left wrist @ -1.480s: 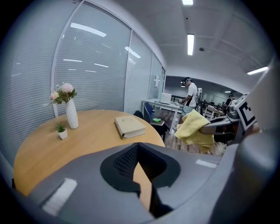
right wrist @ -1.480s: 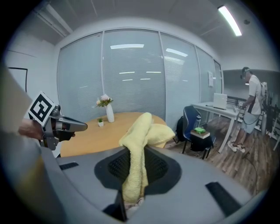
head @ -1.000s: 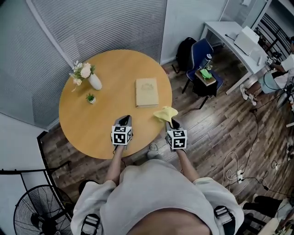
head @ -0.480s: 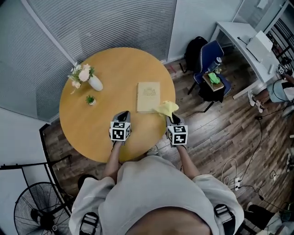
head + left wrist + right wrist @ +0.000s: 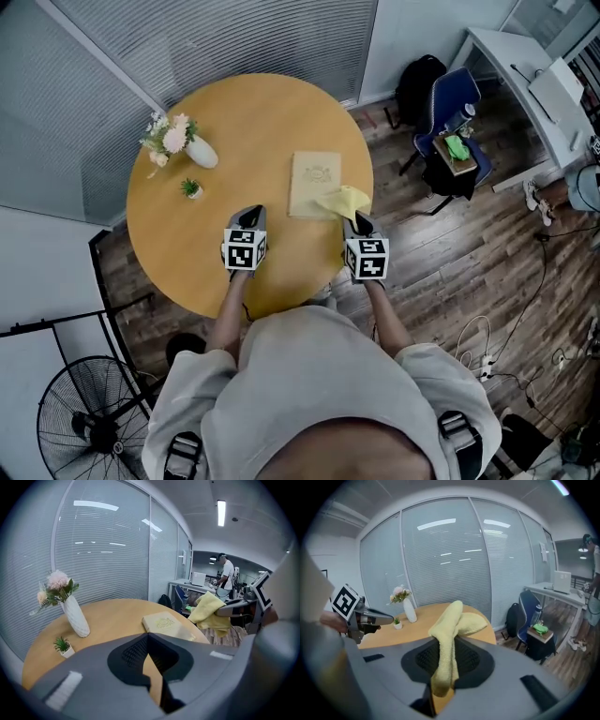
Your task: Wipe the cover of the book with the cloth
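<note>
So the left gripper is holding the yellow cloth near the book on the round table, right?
No: the right gripper holds the yellow cloth, as the right gripper view shows. It is indeed near the book on the round table.

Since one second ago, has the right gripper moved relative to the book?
Yes. The right gripper has carried the cloth forward toward the book; the cloth now overlaps the book's near right corner, where before it hung clear.
</note>
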The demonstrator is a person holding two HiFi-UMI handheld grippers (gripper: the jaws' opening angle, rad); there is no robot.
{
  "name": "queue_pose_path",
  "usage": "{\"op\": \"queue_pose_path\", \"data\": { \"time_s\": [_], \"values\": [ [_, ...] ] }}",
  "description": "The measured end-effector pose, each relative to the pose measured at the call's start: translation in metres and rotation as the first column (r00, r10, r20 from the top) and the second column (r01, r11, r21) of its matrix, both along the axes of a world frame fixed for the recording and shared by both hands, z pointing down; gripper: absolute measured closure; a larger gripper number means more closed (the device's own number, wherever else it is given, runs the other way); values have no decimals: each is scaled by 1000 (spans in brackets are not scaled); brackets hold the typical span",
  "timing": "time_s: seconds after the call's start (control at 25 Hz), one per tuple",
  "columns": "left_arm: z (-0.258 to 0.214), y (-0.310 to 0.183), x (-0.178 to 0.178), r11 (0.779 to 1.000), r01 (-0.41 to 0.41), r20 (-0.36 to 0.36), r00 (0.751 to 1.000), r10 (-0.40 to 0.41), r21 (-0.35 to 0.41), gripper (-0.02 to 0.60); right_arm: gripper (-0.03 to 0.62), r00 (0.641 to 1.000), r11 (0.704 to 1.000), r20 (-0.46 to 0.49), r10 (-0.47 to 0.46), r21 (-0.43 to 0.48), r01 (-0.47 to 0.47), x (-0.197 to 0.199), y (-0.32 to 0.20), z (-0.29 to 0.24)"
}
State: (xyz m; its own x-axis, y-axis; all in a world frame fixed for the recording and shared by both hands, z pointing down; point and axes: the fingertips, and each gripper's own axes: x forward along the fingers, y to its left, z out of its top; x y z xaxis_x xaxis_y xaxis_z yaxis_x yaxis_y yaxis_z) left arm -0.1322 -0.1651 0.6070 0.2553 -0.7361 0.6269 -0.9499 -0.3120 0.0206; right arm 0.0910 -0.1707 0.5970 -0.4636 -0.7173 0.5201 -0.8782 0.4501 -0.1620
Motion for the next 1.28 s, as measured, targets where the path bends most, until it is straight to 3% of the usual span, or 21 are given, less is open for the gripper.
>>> {"op": "queue_pose_path", "data": {
  "time_s": [0.68, 1.28],
  "values": [
    [25, -26, -24, 999, -44, -91, 995, 42, -16, 572, 526, 998, 999, -46, 40, -29, -41, -50, -30, 6],
    [51, -34, -28, 996, -50, -128, 991, 41, -72, 572, 526, 998, 999, -55, -8, -46, 5, -88, -73, 14]
  ]
}}
